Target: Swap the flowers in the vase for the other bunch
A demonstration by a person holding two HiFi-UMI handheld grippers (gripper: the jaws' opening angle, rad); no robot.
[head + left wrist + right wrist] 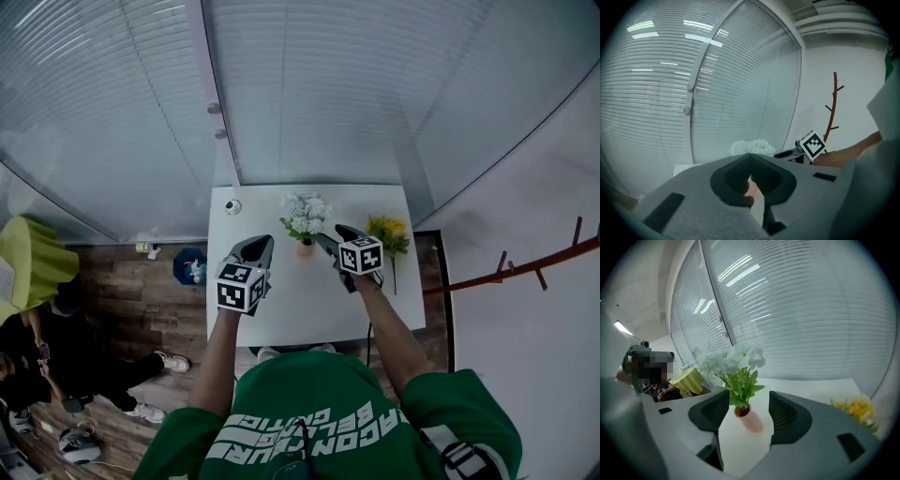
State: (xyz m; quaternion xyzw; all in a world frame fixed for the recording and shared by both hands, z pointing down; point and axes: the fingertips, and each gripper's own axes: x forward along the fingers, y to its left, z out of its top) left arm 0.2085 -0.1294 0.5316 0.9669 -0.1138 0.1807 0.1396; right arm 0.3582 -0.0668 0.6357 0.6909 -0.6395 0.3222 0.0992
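White flowers [306, 216] stand in a small pink vase [306, 248] at the middle of the white table [309, 309]. A yellow bunch [390, 232] lies on the table to the right. My right gripper [336, 235] is open just right of the vase. In the right gripper view the vase [749, 419] and white flowers [733, 359] show in the gap of the right gripper [749, 397], untouched, with the yellow bunch [855, 408] off to the right. My left gripper [262, 243] hovers left of the vase. In its own view the left gripper [751, 159] has its tips together, the white flowers [752, 146] beyond.
Window blinds [309, 84] close off the far side of the table. A small round white object [232, 206] sits at its far left corner. On the floor to the left are a blue object [190, 266], a yellow-green seat [33, 258] and a seated person [56, 366]. A red branch-like rack [525, 267] stands to the right.
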